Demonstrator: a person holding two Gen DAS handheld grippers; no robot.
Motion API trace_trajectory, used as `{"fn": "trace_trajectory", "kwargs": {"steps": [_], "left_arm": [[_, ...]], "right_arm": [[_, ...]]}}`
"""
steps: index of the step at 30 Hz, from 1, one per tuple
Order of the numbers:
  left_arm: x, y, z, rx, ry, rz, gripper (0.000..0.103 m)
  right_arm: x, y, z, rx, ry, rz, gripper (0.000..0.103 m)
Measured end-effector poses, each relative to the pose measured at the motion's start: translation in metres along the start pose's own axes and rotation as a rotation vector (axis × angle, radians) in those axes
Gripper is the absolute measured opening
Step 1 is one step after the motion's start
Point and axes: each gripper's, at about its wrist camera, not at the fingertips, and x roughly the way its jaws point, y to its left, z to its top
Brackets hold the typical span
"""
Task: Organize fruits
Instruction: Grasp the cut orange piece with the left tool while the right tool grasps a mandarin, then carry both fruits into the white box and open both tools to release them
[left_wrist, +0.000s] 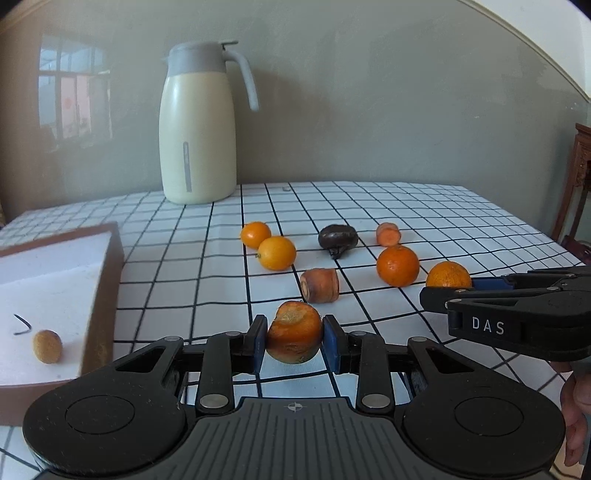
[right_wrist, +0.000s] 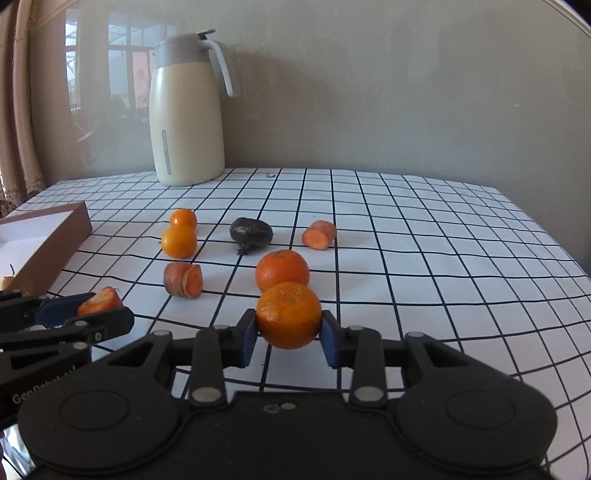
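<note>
My left gripper (left_wrist: 294, 341) is shut on an orange carrot chunk (left_wrist: 294, 330) and holds it above the checked tablecloth (left_wrist: 424, 206), right of the brown box (left_wrist: 107, 295). My right gripper (right_wrist: 288, 334) is shut on a mandarin (right_wrist: 289, 319); it also shows in the left wrist view (left_wrist: 448, 276). On the cloth lie a second mandarin (right_wrist: 282, 269), two small oranges (right_wrist: 180, 240), a brownish carrot piece (right_wrist: 183, 280), another carrot piece (right_wrist: 319, 234) and a dark fruit (right_wrist: 251, 230).
The brown box with a white lining (left_wrist: 44, 280) holds a small tan fruit (left_wrist: 47, 346) and a dark stem. A cream jug (left_wrist: 197, 125) stands at the back by the wall. The table's right edge (right_wrist: 546, 229) drops off.
</note>
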Motion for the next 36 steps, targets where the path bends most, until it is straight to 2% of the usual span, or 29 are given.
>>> {"fn": "trace_trajectory", "kwargs": {"steps": [15, 36], "left_arm": [[-0.077, 0.038, 0.002, 0.01, -0.101, 0.032, 0.032], [-0.123, 0.101, 0.002, -0.057, -0.173, 0.144, 0.032]], "right_arm": [[-0.054, 0.016, 0.001, -0.007, -0.083, 0.022, 0.027], [-0.082, 0.079, 0.016, -0.116, -0.194, 0.155, 0.027]]}}
